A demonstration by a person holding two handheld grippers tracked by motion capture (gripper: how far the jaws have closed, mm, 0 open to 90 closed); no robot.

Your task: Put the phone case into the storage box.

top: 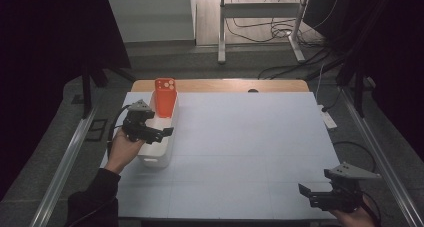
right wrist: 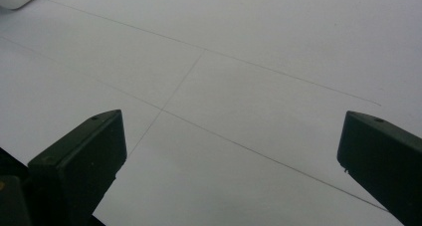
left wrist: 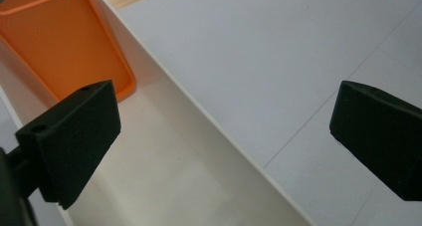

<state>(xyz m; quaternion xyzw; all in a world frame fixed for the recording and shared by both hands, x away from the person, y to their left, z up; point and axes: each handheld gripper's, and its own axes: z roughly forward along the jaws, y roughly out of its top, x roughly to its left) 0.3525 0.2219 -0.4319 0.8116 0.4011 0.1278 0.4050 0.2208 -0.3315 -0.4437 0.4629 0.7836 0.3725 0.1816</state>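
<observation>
1. Nearest the camera in the high view, the right gripper (top: 306, 193) sits at the near right corner of the table (top: 240, 137), held from below by the person's right hand (top: 356, 218), with its grey three-cornered plate on top.
2. Its jaws stand wide apart with nothing between them; in the right gripper view they frame bare white tabletop crossed by thin lines.
3. At the left side of the table, the left gripper (top: 167, 132) is held over a long white tray (top: 159, 156), in the person's left hand (top: 122, 149).
4. Its jaws are also wide apart and grip nothing. In the left gripper view one jaw hangs over the inside of the white tray (left wrist: 164, 181) and the other over the tabletop beside it, so the tray's long wall runs between them.
5. An orange phone case (top: 165, 97) stands leaning in the far end of the tray, camera holes uppermost; in the left gripper view the orange phone case (left wrist: 59, 42) lies just beyond the jaw, not touched by it.
</observation>
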